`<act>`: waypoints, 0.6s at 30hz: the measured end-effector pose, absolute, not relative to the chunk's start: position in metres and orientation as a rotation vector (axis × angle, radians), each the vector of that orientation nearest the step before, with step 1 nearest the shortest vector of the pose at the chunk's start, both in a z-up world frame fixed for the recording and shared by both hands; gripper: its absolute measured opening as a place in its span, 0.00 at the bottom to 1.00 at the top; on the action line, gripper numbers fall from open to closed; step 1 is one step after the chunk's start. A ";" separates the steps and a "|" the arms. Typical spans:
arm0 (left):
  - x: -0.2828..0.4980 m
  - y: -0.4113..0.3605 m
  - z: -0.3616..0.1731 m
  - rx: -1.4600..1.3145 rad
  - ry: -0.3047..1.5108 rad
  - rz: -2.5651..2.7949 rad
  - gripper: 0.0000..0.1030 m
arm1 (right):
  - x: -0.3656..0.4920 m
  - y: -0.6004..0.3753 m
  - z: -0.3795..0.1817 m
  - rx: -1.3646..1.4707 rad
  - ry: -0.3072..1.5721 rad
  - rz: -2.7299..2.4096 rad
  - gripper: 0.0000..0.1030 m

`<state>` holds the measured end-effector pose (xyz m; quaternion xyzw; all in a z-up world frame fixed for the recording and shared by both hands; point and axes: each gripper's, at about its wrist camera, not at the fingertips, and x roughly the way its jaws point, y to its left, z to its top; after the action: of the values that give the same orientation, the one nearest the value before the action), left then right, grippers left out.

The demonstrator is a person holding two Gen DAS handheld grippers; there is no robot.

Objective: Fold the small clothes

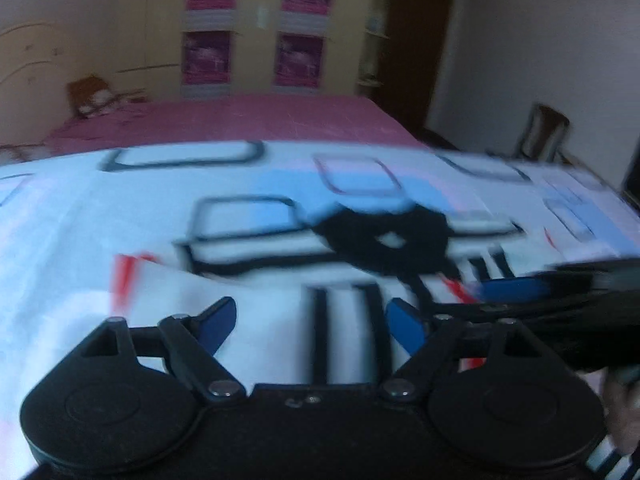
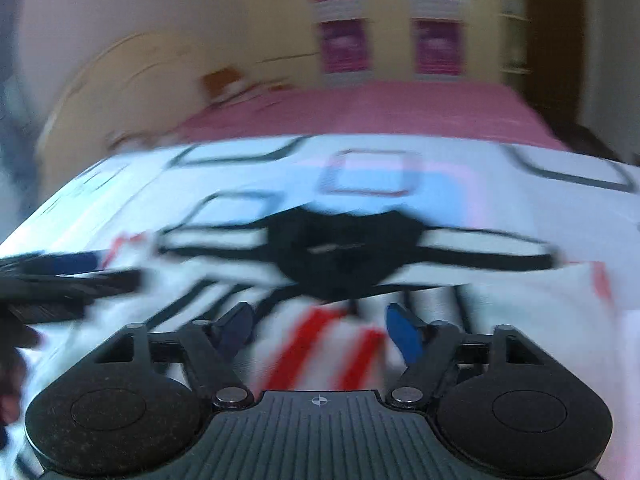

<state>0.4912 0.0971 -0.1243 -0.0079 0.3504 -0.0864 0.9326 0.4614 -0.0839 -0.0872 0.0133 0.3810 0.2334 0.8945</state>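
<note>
A small black garment [image 1: 384, 240] with thin straps lies spread on a white cloth with black, blue and red shapes [image 1: 100, 240]. My left gripper [image 1: 312, 320] hangs over the cloth just short of the garment; its jaws are open with nothing between them. From the right, my right gripper's blue finger [image 1: 516, 286] reaches in beside the garment. In the right wrist view the black garment [image 2: 340, 252] lies straight ahead. My right gripper [image 2: 320, 320] stands open over red stripes of the cloth, gripping nothing. The left gripper [image 2: 68, 268] shows blurred at the left edge.
The patterned cloth covers the near part of a bed with a pink cover [image 1: 240, 120]. Behind it stands a yellow wardrobe with pink panels [image 1: 256, 28]. A brown cushion [image 1: 88, 96] lies at the bed's far left. A wooden chair [image 1: 544, 132] stands at the right wall.
</note>
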 end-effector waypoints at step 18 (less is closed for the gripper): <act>0.459 0.081 -0.136 0.089 0.795 -0.124 0.82 | 0.438 -0.135 -0.105 -0.035 0.843 0.321 0.25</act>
<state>0.4591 0.0809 -0.1365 0.0433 0.3867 -0.0605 0.9192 0.4384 -0.1350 -0.1055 -0.0170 0.4074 0.1549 0.8998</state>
